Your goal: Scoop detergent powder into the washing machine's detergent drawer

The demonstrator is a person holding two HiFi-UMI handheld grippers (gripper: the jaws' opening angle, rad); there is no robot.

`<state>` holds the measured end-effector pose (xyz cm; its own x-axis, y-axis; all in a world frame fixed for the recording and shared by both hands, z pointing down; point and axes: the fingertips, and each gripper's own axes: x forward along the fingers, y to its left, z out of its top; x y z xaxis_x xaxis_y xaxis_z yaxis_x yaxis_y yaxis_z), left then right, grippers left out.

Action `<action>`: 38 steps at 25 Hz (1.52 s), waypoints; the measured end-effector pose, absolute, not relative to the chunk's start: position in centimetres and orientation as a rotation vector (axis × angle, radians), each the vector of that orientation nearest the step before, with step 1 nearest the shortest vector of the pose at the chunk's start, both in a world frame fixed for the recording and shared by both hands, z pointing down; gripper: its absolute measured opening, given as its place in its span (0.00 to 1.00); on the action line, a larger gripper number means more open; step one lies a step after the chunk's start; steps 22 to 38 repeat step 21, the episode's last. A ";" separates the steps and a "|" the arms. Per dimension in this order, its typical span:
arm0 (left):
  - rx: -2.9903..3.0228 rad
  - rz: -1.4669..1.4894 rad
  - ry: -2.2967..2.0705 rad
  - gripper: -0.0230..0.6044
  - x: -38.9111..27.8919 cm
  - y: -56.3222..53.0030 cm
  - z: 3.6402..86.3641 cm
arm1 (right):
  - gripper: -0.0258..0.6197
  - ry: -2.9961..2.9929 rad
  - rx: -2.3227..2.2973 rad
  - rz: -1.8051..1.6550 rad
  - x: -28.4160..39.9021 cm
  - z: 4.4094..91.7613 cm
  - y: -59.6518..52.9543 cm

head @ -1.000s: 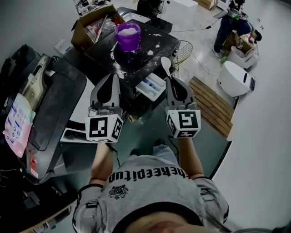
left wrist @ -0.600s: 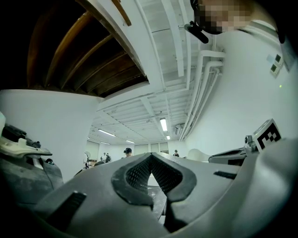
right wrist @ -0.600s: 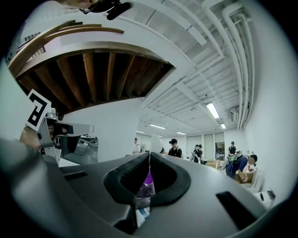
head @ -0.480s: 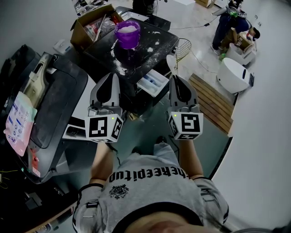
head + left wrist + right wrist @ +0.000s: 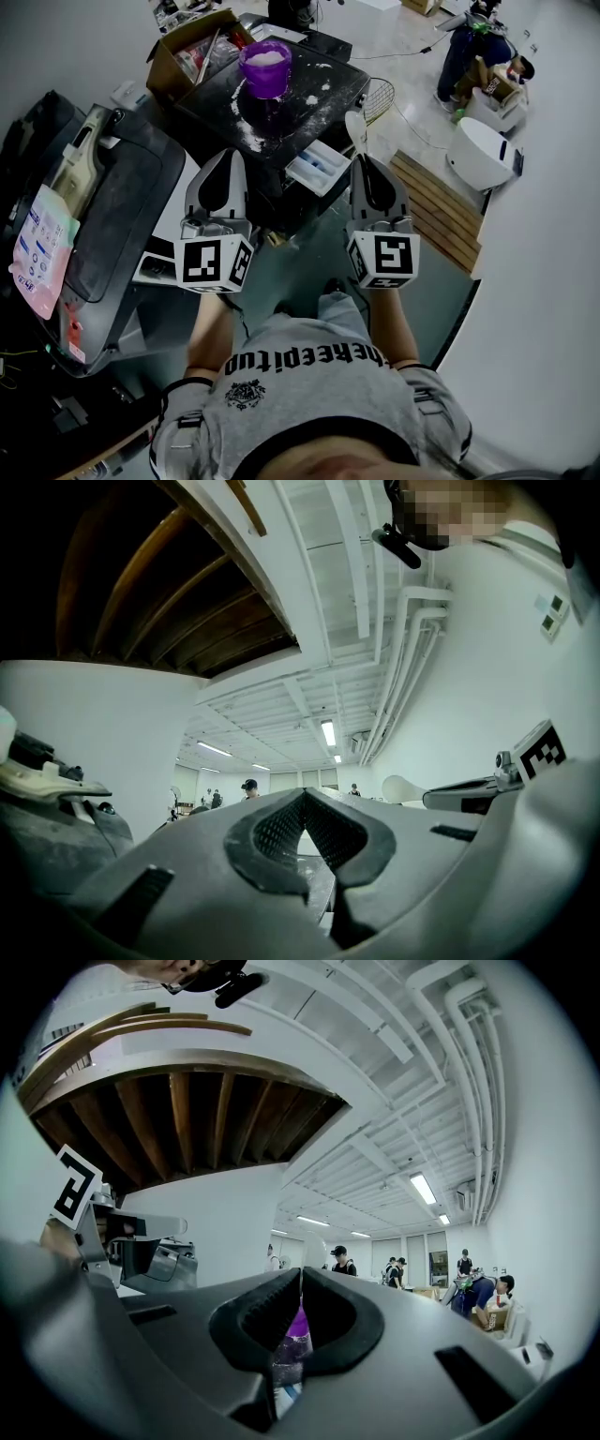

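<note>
Scoop [image 5: 355,127]: I've got its handle pinched in the right gripper [image 5: 364,161], bowl raised just right of the drawer
Left gripper [image 5: 229,156]: jaws pressed together on nothing, level with the right
Detergent drawer [image 5: 319,167]: pulled out of the washing machine [image 5: 291,108], beyond my two grippers
Purple tub [image 5: 265,67]: on the machine's top, white powder inside, spilled powder [image 5: 249,139] beside it

The washing machine's dark top [image 5: 281,103] carries a purple tub [image 5: 265,67], upright near its far edge; white powder [image 5: 312,99] lies in loose patches beside the tub and along the left edge; on the pale floor [image 5: 544,272] to the machine's right, a wire basket [image 5: 380,98] sits just beside it; a slatted wooden pallet [image 5: 436,211] lies flat nearby.
</note>
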<state>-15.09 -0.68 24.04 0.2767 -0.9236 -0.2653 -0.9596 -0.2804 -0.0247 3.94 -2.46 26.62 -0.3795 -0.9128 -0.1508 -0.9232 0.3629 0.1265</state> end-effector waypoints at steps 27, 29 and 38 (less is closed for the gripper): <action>-2.376 0.301 1.740 0.04 -15.3 -0.5 24.2 | 0.05 2.550 -1.727 0.321 3.1 26.6 -1.9; -2.376 0.301 1.740 0.04 -15.3 -0.5 24.2 | 0.05 2.550 -1.727 0.321 3.1 26.6 -1.9; -2.376 0.301 1.740 0.04 -15.3 -0.5 24.2 | 0.05 2.550 -1.727 0.321 3.1 26.6 -1.9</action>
